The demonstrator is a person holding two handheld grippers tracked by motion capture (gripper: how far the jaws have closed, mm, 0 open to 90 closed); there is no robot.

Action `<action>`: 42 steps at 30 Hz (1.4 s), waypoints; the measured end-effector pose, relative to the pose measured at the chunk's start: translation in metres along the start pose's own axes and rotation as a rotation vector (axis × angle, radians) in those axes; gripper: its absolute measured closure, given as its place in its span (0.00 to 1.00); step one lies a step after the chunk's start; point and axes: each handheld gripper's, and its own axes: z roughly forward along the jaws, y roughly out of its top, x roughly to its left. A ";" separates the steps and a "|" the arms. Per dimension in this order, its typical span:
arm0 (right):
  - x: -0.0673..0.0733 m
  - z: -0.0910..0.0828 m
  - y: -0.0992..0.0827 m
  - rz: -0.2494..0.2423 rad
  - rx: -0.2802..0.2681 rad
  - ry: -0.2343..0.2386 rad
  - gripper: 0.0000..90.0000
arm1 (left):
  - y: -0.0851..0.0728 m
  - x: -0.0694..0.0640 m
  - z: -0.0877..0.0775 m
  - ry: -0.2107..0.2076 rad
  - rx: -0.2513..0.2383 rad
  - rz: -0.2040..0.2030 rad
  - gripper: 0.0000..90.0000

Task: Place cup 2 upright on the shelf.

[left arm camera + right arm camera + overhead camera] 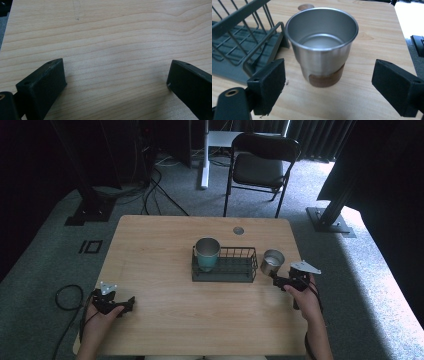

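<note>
A steel cup (272, 262) with a brown band at its foot stands upright on the table, just right of a dark wire rack (235, 270). A teal cup (207, 253) stands in the rack's left end. My right gripper (281, 281) is open close behind the steel cup; in the right gripper view the steel cup (322, 45) sits just beyond and between the spread jaws of my right gripper (329, 82), not touched. My left gripper (127, 304) rests open near the table's front left; in its own view my left gripper (116, 80) has bare wood between the jaws.
The wire rack (242, 40) lies left of the steel cup in the right gripper view. A round grommet (238, 230) sits near the table's far edge. A black folding chair (260, 165) stands beyond the table. The table's right edge (299, 285) runs close to my right hand.
</note>
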 end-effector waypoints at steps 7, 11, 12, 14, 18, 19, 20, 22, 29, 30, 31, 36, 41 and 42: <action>0.000 0.006 0.008 0.016 -0.014 0.000 0.13 | 0.000 0.000 0.000 0.000 0.000 0.000 0.03; 0.002 0.010 0.012 0.013 -0.020 -0.001 0.13 | 0.000 0.000 0.000 0.000 0.000 0.000 0.03; 0.003 0.011 0.014 0.012 -0.022 -0.001 0.13 | 0.000 0.000 0.000 0.000 0.000 0.000 0.03; 0.004 0.013 0.016 0.014 -0.028 0.000 0.13 | 0.000 0.000 0.000 0.000 0.000 0.000 0.03; 0.006 0.016 0.021 0.027 -0.038 0.007 0.13 | 0.000 0.000 0.000 0.000 0.000 0.000 0.03; 0.006 0.017 0.022 0.027 -0.038 0.007 0.13 | 0.000 0.000 0.000 0.000 0.000 0.000 0.03; 0.007 0.019 0.023 0.027 -0.039 0.002 0.13 | 0.000 0.000 0.000 0.000 0.000 0.000 0.03; 0.008 0.022 0.025 0.026 -0.040 -0.002 0.13 | 0.000 0.000 0.000 0.000 0.000 0.000 0.03; 0.010 0.032 0.029 0.033 -0.039 -0.014 0.12 | 0.000 0.000 0.000 0.000 0.000 0.000 0.03; 0.010 0.033 0.029 0.031 -0.038 -0.016 0.12 | 0.000 0.000 0.000 0.000 0.000 0.000 0.03; 0.010 0.034 0.029 0.031 -0.038 -0.017 0.12 | 0.000 0.000 0.000 0.000 0.000 0.000 0.03; 0.011 0.041 0.030 0.032 -0.039 -0.028 0.12 | 0.000 0.000 0.000 0.000 0.000 0.000 0.03; 0.013 0.045 0.030 0.035 -0.036 -0.036 0.12 | 0.000 0.000 0.000 0.000 0.000 0.000 0.03; 0.013 0.046 0.030 0.033 -0.036 -0.039 0.12 | 0.000 0.000 0.000 0.000 0.000 0.000 0.03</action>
